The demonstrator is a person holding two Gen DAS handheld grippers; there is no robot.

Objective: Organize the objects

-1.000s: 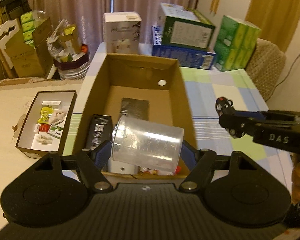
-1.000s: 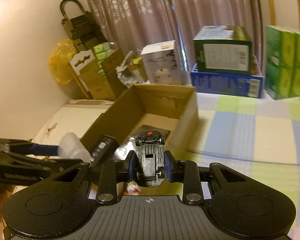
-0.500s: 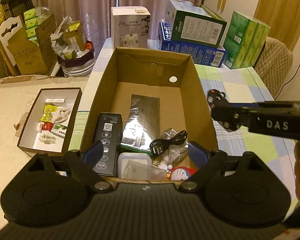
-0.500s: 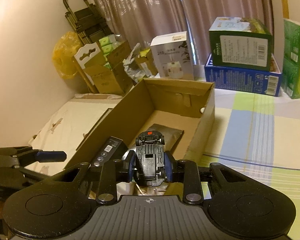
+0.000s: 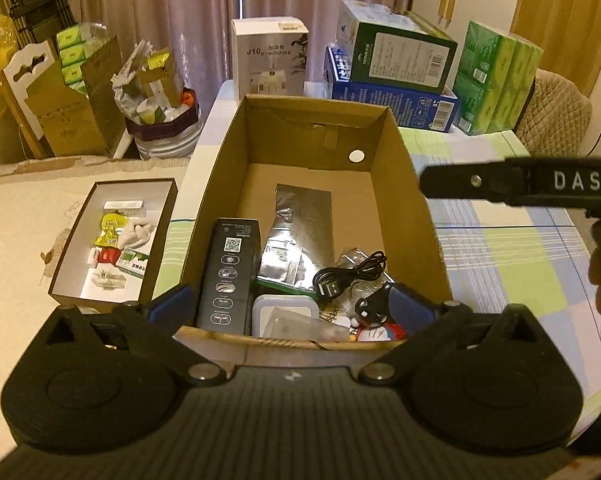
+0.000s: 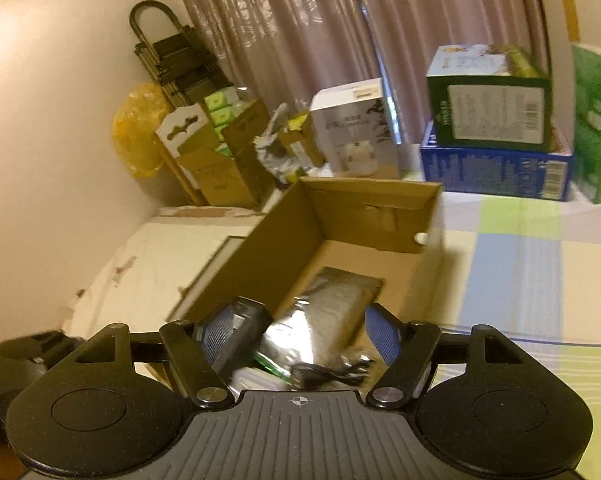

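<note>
An open cardboard box [image 5: 420, 216] [image 6: 284, 248] stands on the checked tablecloth. Inside it lie a black carton [image 5: 230, 272], a silver pouch [image 5: 296, 236] [image 6: 324, 316], a black USB cable [image 5: 348, 276], a clear plastic cup [image 5: 308, 326] on its side and a small black toy car [image 5: 374, 304]. My left gripper [image 5: 290, 308] hangs open over the box's near end, holding nothing. The right gripper [image 6: 300, 336] is open and empty above the box's near right part. From the left wrist view the right gripper [image 5: 426, 180] reaches in over the right wall.
A shallow brown tray [image 5: 168, 216] of small packets sits left of the box. Behind it stand a white humidifier carton [image 5: 270, 60], a green carton on a blue one [image 5: 396, 60] and green tissue packs [image 5: 496, 80]. A padded chair [image 5: 560, 116] is at far right.
The left gripper opened and the clear cup dropped into the box. The right gripper then opened too, and the toy car now lies in the box's near right corner.
</note>
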